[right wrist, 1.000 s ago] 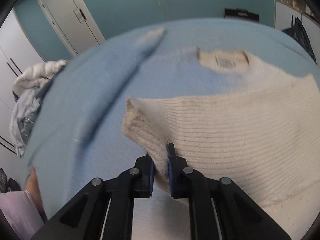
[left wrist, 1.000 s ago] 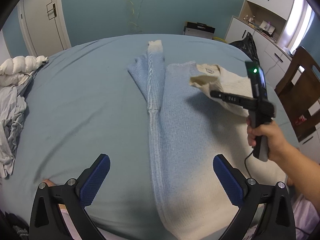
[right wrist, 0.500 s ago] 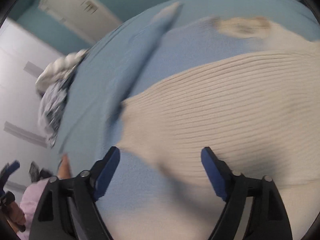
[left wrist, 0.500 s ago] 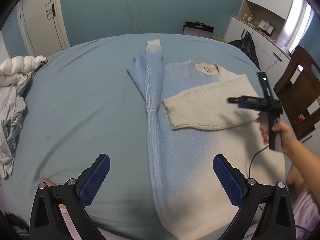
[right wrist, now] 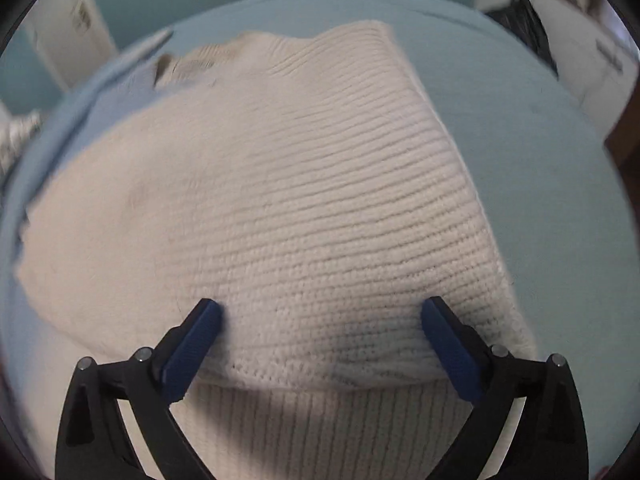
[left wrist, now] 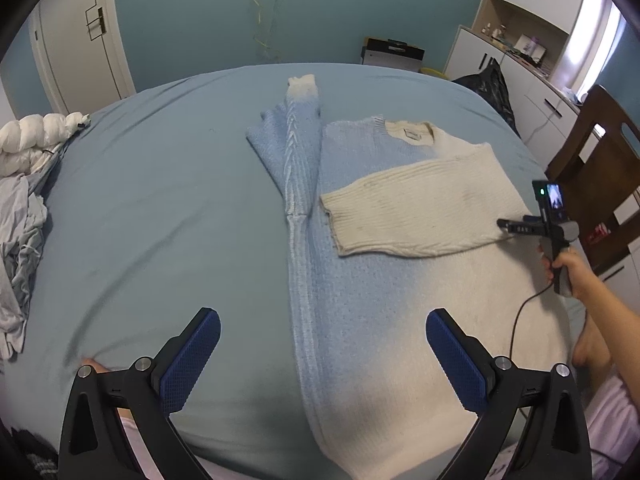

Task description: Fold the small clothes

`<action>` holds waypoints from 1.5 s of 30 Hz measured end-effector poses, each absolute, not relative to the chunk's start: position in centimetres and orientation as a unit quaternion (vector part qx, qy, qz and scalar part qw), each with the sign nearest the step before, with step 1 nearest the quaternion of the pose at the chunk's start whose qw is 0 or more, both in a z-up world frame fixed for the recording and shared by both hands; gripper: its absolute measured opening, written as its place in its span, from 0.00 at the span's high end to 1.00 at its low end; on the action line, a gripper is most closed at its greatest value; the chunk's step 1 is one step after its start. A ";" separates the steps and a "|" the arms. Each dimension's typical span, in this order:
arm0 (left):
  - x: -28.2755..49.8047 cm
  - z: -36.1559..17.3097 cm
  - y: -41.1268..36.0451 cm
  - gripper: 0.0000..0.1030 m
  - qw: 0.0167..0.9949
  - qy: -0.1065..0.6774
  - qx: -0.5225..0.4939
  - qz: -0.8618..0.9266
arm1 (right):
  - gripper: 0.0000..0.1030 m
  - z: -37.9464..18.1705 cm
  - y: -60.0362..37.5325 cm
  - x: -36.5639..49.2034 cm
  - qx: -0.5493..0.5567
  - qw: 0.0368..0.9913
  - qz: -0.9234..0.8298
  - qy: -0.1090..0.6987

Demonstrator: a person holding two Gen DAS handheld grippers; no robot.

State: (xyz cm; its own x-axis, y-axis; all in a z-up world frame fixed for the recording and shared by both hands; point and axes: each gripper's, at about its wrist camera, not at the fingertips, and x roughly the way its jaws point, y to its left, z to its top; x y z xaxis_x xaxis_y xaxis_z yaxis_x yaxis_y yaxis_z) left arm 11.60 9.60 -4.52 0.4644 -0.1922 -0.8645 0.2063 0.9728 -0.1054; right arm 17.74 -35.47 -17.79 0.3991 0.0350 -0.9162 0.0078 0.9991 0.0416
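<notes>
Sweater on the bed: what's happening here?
A person with a gripper in each hand is folding a blue-and-cream sweater spread on the bed. The cream sleeve lies folded across the chest. The blue sleeve stretches up alongside the body. The right gripper is open over the cream sleeve near its shoulder end, gripping nothing. The left gripper is open above the lower part of the sweater, holding nothing.

Home bedroom: bed [left wrist: 160, 200], wardrobe doors [left wrist: 80, 40], cabinets [left wrist: 520, 60]
</notes>
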 end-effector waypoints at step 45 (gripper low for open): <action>12.0 -7.9 9.9 0.00 0.830 0.548 0.005 -0.106 | 0.01 -18.8 -48.9 31.2 0.217 0.758 -0.212 0.578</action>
State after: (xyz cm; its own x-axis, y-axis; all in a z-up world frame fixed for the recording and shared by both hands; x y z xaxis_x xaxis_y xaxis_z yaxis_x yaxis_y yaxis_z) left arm 11.97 9.91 -7.87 0.3776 -0.1716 -0.9099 0.1816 0.9773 -0.1090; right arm 31.25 -48.86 -18.82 0.2431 -0.0701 -0.9675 0.5717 0.8161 0.0846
